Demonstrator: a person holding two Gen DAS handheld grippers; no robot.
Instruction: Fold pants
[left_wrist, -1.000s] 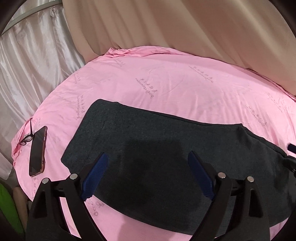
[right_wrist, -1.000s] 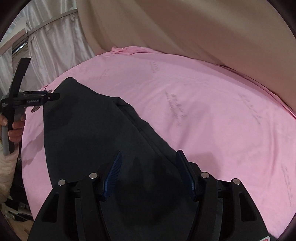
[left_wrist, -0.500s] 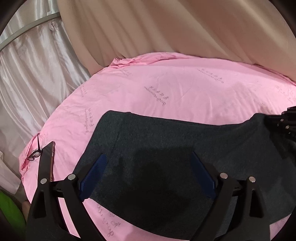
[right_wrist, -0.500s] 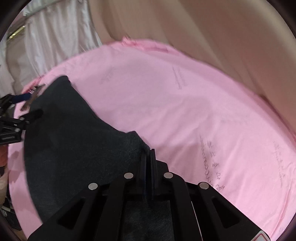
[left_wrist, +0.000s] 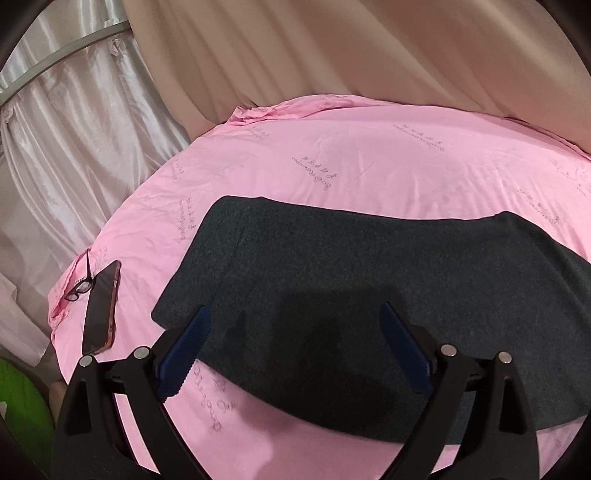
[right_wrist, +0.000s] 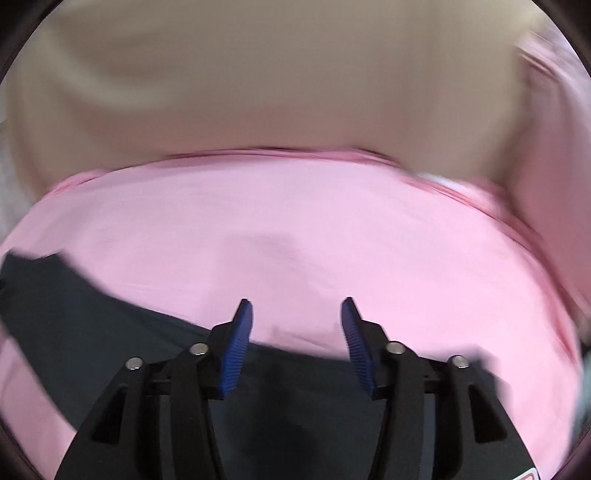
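Note:
Dark grey pants (left_wrist: 351, 280) lie flat as a wide folded band across the pink bedsheet (left_wrist: 369, 162). My left gripper (left_wrist: 293, 314) hovers over their near left part, open, with nothing between its blue pads. In the blurred right wrist view the pants (right_wrist: 92, 325) run along the lower edge under my right gripper (right_wrist: 295, 306). Its jaws are opening, and between them I see only cloth lying below, not pinched.
A phone (left_wrist: 101, 306) and a pair of glasses (left_wrist: 79, 290) rest at the bed's left edge. Beige drapery (left_wrist: 369, 55) hangs behind the bed, and silvery curtains (left_wrist: 66, 129) on the left. Something green (left_wrist: 18, 406) shows at the lower left.
The right gripper shut on the pants' right end, carried it leftward, then let go and spread its jaws. The right end now lies folded flat. The left view shifted slightly.

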